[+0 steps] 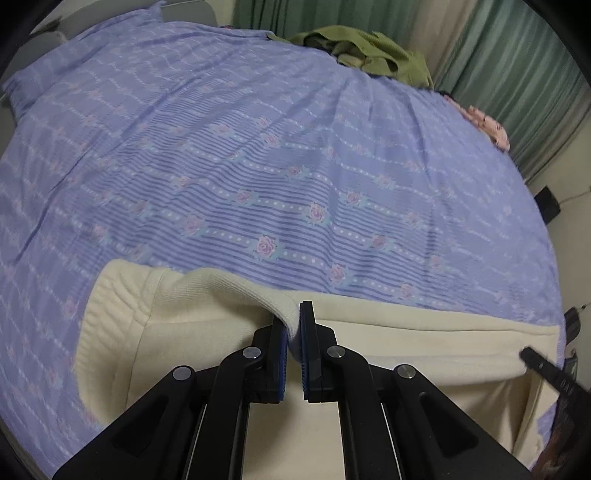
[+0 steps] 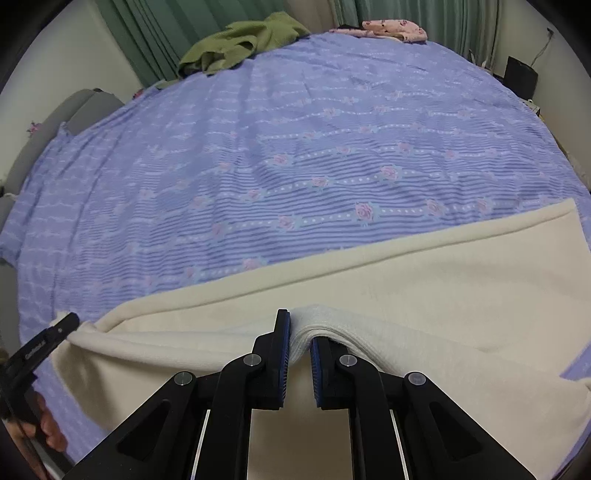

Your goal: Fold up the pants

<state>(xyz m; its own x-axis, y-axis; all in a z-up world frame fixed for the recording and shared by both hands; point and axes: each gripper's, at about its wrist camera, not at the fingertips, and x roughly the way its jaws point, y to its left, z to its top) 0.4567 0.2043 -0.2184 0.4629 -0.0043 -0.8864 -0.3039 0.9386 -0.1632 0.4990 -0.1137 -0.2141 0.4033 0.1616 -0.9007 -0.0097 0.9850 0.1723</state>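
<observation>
The cream pants [image 2: 424,295] lie spread along the near edge of the bed [image 2: 295,129], their long axis running side to side across both views, parallel to that edge. Both tools sit right on the garment, so nothing needs reaching for. The left hand-held gripper [image 1: 293,332] is clamped on a ribbed band of the cloth, probably the waistband or a cuff, pinched up into a small ridge between its blue pads. The right hand-held gripper [image 2: 300,338] is likewise closed on a bunched ridge of paler ribbed fabric, further along the same near side of the pants.

From where they hold, the flat remainder of the pants stretches away toward the middle of the bed and off to the right corner, so I judge the coming fold has to carry the gripped edge forward over that flat part, both hands travelling together. Neither hand is nearer; each owns its own end.

Much is hard to read. The near part of the garment is hidden under the tool bodies, and I cannot tell leg from waist with certainty. A green garment [image 2: 240,44] and a pink one [image 2: 395,27] lie heaped at the far edge, well apart from the work.
</observation>
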